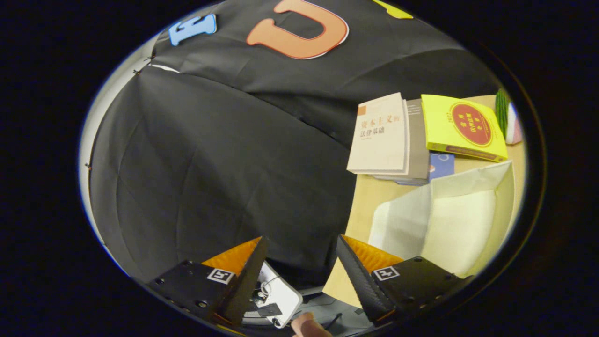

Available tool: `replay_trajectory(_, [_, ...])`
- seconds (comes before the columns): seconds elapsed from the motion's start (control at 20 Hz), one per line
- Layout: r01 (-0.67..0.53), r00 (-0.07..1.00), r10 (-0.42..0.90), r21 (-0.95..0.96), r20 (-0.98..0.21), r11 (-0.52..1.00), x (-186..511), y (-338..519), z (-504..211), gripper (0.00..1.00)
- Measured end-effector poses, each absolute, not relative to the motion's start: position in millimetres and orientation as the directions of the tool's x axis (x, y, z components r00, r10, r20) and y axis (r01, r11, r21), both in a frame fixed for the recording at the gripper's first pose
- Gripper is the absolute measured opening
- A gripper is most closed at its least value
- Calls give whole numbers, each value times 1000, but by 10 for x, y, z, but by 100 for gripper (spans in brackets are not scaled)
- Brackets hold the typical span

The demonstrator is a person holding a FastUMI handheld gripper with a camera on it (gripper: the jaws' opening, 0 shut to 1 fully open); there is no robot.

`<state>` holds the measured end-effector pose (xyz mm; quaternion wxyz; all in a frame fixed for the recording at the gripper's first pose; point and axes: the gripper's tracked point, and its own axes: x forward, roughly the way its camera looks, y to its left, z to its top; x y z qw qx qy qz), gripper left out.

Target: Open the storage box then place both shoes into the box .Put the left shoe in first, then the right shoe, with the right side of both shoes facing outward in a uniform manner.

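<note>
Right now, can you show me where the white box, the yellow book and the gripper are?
white storage box (461, 224), gripper view, on its pale inner wall.
yellow book (461, 127), gripper view, on its front cover.
gripper (302, 245), gripper view, midway between its open fingertips.

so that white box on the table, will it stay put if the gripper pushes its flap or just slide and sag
The white storage box looks like thin fabric or card: its walls bow, so it would likely flex rather than resist. It appears empty, so probably light and apt to slide on the smooth table. The gripper is open, fingers apart, well short of it.
</note>
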<state>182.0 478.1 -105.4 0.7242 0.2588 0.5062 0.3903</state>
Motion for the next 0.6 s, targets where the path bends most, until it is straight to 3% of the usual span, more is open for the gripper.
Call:
replay_trajectory(0.1, [-289, 202, 805, 751, -558, 593, 1871, 4518, -1107, 94])
replay_trajectory(0.6, [-251, 294, 663, 614, -688, 749, 2015, 2561, -1621, 95])
